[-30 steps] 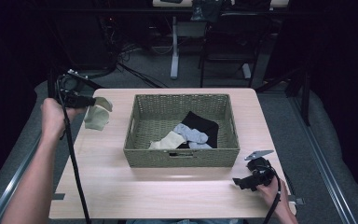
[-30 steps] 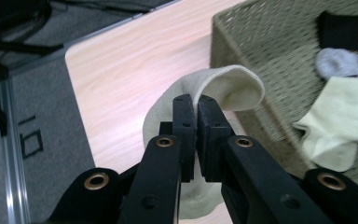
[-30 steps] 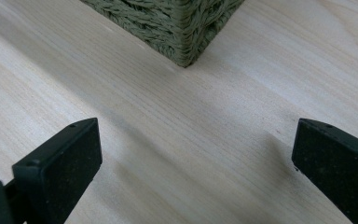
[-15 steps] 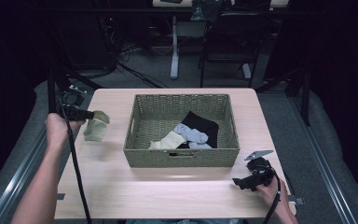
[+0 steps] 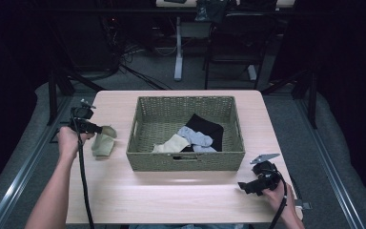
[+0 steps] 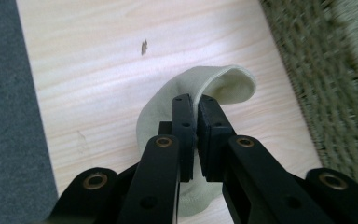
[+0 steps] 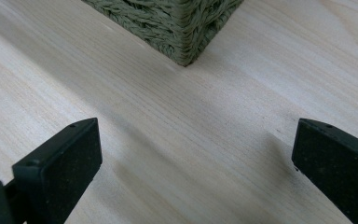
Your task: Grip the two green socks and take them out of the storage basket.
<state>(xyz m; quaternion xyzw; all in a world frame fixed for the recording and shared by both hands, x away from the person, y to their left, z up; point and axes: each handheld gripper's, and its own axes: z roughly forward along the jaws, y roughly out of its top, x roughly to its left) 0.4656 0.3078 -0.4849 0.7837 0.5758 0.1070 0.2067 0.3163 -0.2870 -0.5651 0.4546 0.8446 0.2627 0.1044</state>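
On the pale wooden desk (image 5: 171, 191), the left claw (image 6: 195, 106) is pinching a beige sock (image 6: 223, 86) at its folded edge, just left of the wicker basket (image 5: 186, 160). The sock is looking soft, light and floppy, so a bunched fold seems the safest hold. The right claw (image 7: 191, 154) is hovering wide apart over bare wood near the basket's corner.

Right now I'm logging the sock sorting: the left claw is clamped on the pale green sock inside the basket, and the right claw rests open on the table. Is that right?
Not quite. The left claw is clamped on the pale green sock, but the sock lies on the table left of the basket, not inside it; the high view shows this. The right claw does rest open.
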